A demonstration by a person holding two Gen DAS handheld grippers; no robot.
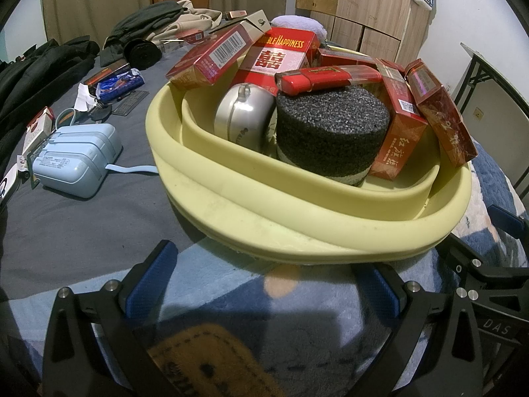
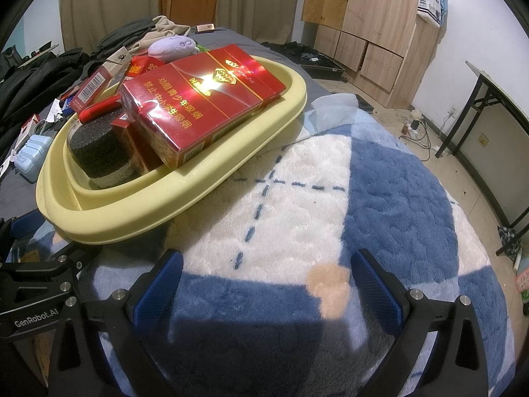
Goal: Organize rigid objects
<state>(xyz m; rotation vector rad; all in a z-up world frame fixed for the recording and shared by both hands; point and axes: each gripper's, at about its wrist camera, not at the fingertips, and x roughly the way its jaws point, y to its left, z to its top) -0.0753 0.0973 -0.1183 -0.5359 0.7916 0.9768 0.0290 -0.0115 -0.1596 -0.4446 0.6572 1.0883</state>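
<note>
A pale yellow basin [image 1: 231,198] sits on the bed, also in the right wrist view [image 2: 132,211]. It holds several red cigarette packs [image 1: 284,56], a black foam cylinder [image 1: 330,129], a silver round case [image 1: 241,115] and a red lighter [image 1: 327,77]. A large red carton [image 2: 205,106] lies across the basin. My left gripper [image 1: 267,281] is open and empty just in front of the basin's near rim. My right gripper [image 2: 267,281] is open and empty over the blanket, to the right of the basin.
A light blue charger [image 1: 76,162], keys [image 1: 96,112], a blue packet [image 1: 119,84] and more packs lie on the grey sheet at left. Dark clothes [image 1: 43,69] are piled behind. A blue-white fleece blanket [image 2: 380,198] covers the near bed. A purple plush [image 2: 172,46] lies behind the basin.
</note>
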